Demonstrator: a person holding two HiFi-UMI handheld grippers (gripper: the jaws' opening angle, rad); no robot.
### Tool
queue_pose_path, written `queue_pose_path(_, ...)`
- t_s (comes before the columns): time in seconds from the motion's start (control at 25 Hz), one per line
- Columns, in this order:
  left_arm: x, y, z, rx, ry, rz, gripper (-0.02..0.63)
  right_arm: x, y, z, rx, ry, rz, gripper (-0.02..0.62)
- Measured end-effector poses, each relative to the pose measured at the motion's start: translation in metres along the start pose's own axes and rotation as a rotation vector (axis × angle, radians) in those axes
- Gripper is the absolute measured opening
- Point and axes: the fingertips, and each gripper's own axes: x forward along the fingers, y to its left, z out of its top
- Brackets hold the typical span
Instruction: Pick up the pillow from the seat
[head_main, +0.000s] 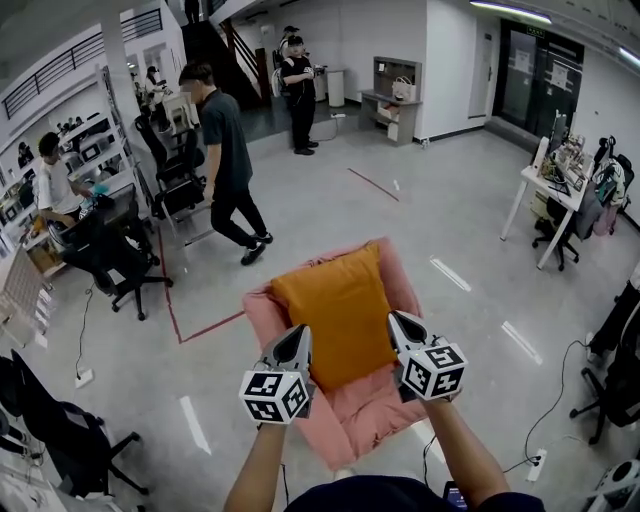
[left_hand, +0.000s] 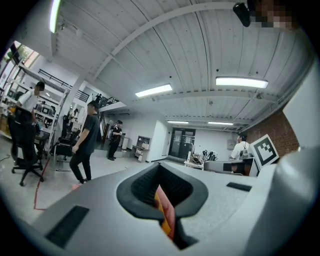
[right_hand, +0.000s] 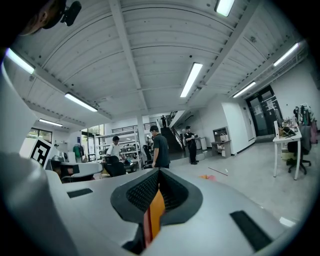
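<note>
An orange pillow (head_main: 340, 310) lies against a pink cushioned seat (head_main: 365, 410) in the middle of the head view. My left gripper (head_main: 301, 332) is at the pillow's left edge, my right gripper (head_main: 394, 318) at its right edge. Both are shut with the pillow's fabric pinched between the jaws. In the left gripper view a strip of the orange pillow (left_hand: 161, 212) with pink beside it shows in the closed gap of the left gripper (left_hand: 165, 220). The right gripper view shows the same pillow (right_hand: 156, 212) in the slot of the right gripper (right_hand: 151, 220).
A person in dark clothes (head_main: 225, 160) walks on the grey floor behind the seat. Black office chairs (head_main: 125, 250) and seated people are at the left. A white desk (head_main: 550, 195) stands at the right. Red tape (head_main: 205, 328) and a power strip (head_main: 535, 462) lie on the floor.
</note>
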Motion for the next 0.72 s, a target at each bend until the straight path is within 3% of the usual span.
queue_pose_path(0.32, 0.009, -0.007, -0.014, -0.017, 0.03, -0.041, 0.003, -0.004, -0.012, -0.007, 0.007, 0.013, -0.041, 0.018)
queue_pose_path(0.72, 0.022, -0.002, -0.023, -0.038, 0.046, -0.036, 0.003, 0.006, -0.024, -0.013, -0.002, 0.034, -0.045, 0.018)
